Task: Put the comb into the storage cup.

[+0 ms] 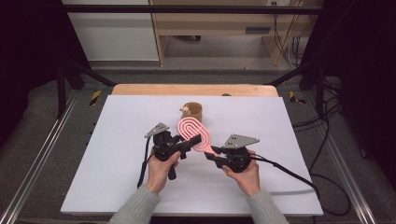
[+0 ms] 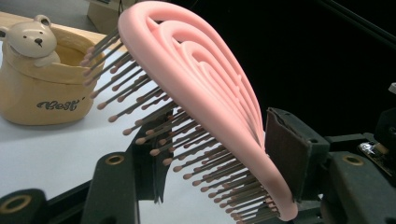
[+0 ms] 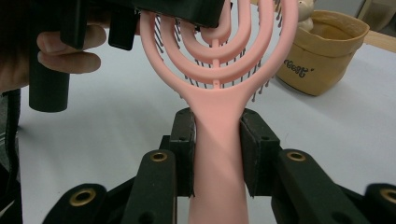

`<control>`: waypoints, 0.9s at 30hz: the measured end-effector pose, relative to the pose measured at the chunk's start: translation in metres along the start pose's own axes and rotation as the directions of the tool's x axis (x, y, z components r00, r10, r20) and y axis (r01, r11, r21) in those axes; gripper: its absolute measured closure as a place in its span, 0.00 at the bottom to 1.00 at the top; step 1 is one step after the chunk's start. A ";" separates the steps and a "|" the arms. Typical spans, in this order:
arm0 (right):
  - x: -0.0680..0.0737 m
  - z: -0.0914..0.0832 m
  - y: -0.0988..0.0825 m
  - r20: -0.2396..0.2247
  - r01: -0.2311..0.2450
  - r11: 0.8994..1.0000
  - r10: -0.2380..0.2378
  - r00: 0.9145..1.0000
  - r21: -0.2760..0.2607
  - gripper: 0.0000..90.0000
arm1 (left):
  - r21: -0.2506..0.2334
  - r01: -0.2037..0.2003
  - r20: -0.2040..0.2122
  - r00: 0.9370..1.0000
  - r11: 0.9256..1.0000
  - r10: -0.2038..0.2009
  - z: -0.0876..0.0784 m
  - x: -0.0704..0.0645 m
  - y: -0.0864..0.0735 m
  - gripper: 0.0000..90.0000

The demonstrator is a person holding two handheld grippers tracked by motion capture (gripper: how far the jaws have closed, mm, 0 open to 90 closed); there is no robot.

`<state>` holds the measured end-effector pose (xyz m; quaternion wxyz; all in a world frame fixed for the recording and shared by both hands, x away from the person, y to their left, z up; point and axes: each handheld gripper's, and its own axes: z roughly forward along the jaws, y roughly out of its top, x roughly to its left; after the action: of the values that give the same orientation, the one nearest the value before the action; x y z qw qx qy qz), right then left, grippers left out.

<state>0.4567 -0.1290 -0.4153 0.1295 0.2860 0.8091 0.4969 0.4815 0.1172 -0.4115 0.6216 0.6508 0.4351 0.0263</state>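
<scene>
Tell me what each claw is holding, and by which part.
The right claw clamps the pink hairbrush by its handle. The left claw brackets the brush head, one pad at its back, the other among the bristles; whether it grips is unclear.

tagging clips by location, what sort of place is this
Probably a lab or recording rig, not a home: a white table inside a black frame, loose cables on the floor, plain wooden furniture behind.

Both forearms enter from the near edge, sleeves grey. The right gripper (image 1: 215, 151) has its jaws pressed against the pink hairbrush (image 1: 194, 132) handle. The left gripper (image 1: 189, 142) has its jaws either side of the brush head, seemingly gripping it.
</scene>
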 end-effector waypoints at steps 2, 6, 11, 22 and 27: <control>0.000 0.000 0.000 0.001 0.001 1.000 -0.001 1.000 -0.002 0.77 | 0.000 0.005 0.000 1.000 1.000 -0.005 0.000 0.000 0.000 0.48; 0.000 0.001 -0.001 0.005 0.001 1.000 -0.001 1.000 0.001 0.77 | 0.003 0.016 -0.006 1.000 1.000 -0.016 0.000 0.000 0.000 0.50; 0.000 0.002 -0.001 0.004 0.002 1.000 -0.002 1.000 -0.001 0.77 | -0.001 0.030 -0.003 1.000 1.000 -0.030 0.000 -0.001 0.000 0.52; 0.000 0.003 -0.001 0.007 0.005 1.000 -0.005 1.000 -0.004 0.77 | -0.015 0.051 -0.002 0.999 0.999 -0.051 -0.001 -0.003 -0.001 0.58; 0.001 0.004 -0.001 0.011 0.006 1.000 -0.006 1.000 0.002 0.77 | -0.017 0.060 0.003 0.998 0.998 -0.060 -0.001 -0.005 -0.001 0.61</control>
<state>0.4577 -0.1258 -0.4183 0.1351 0.2865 0.8096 0.4941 0.4772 0.1147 -0.4093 0.6282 0.6321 0.4535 0.0103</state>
